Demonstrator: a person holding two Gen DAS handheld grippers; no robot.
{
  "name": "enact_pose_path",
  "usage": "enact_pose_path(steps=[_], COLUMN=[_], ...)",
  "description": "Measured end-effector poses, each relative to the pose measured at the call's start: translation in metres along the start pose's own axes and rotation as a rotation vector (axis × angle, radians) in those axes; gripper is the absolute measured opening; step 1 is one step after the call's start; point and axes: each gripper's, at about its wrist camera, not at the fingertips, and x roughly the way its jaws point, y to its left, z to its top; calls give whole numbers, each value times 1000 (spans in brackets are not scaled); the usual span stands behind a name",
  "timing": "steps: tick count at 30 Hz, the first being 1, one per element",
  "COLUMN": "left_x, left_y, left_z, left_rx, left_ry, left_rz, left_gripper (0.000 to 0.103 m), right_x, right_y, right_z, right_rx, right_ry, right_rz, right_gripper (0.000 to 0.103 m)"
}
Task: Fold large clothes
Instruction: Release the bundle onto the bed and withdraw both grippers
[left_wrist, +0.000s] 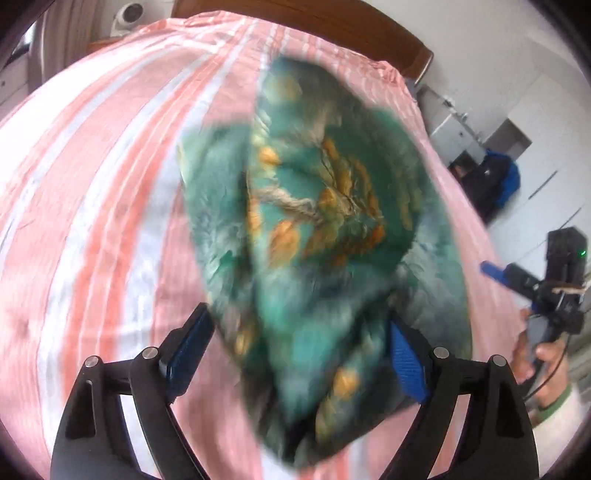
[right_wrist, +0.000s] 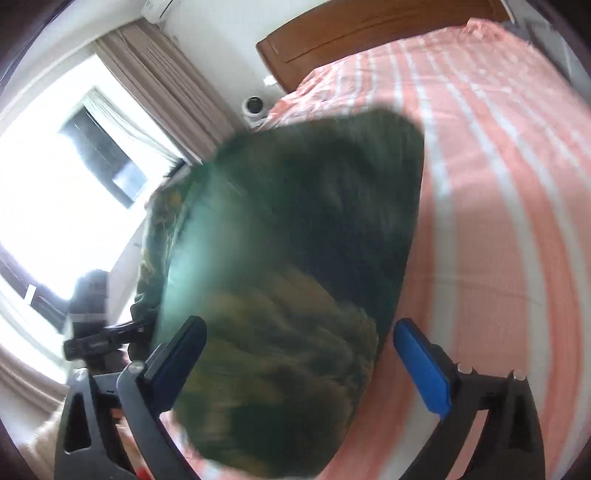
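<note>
A green garment with an orange leaf print (left_wrist: 317, 229) is bunched up over the pink and white striped bed (left_wrist: 92, 192), blurred by motion. My left gripper (left_wrist: 299, 347) is open, its blue-padded fingers (left_wrist: 404, 354) wide on either side of the cloth's near end. In the right wrist view the same garment (right_wrist: 295, 258) fills the middle, dark and blurred. My right gripper (right_wrist: 299, 358) is open too, fingers (right_wrist: 421, 365) spread around the cloth's lower part. The right gripper also shows in the left wrist view (left_wrist: 495, 273), held in a hand at the right edge.
A brown wooden headboard (right_wrist: 369, 29) stands at the bed's far end. A bright window with beige curtains (right_wrist: 159, 92) lies to the left. A small white camera (right_wrist: 255, 107) sits beside the bed. White cabinets and a dark blue bag (left_wrist: 495, 184) stand at the right.
</note>
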Motion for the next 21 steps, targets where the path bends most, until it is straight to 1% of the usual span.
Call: enact_pose_path(steps=[1, 2, 3, 5, 6, 8, 9, 10, 11, 12, 13, 14, 15, 16, 19, 21], left_x=[-12, -26, -42, -69, -83, -105, -113, -120, -126, -131, -133, -139, -141, -144, -160, -165], left_y=[-4, -11, -21, -45, -60, -88, -91, -98, -106, -113, -114, -124, -131, -137, -146, -152], left_z=[-12, -24, -37, -60, -73, -97, -102, -113, -109, -112, -114, -120, -124, -129, -157, -164], left_rx=[29, 66, 108, 191, 229, 267, 273, 271, 259, 249, 253, 258, 258, 255, 233, 214], left_ry=[-47, -101, -154, -250, -302, -405, -438, -461, -473, -462, -433, -392, -350, -328, -333, -313], left_rz=[21, 69, 138, 253, 303, 380, 417, 458, 512, 563, 588, 587, 574, 567, 578, 559], left_gripper=[90, 92, 94, 101, 102, 103, 103, 103, 103, 103, 103, 103, 103, 103, 103, 103], right_x=[-6, -16, -30, -60, -76, -108, -124, -132, -142, -145, -139, -136, -139, -138, -139, -140], right_y=[0, 1, 5, 17, 25, 47, 55, 58, 67, 71, 77, 87, 96, 102, 126, 135], right_z=[-8, -18, -28, -47, -59, -81, -94, -110, -126, -129, -131, -142, -152, -160, -187, -202], right_rx=[-23, -49, -89, -180, -232, -309, -326, -324, -307, -306, -318, -330, -334, -335, -343, -337], right_ry=[1, -1, -12, -61, -97, -193, -256, -300, -341, -334, -297, -252, -232, -218, -183, -165], right_rz=[-28, -57, -98, -187, -242, -332, -361, -381, -400, -410, -423, -427, -427, -430, -432, -449], right_gripper=[101, 101, 101, 101, 101, 101, 103, 103, 103, 103, 103, 103, 103, 103, 103, 103])
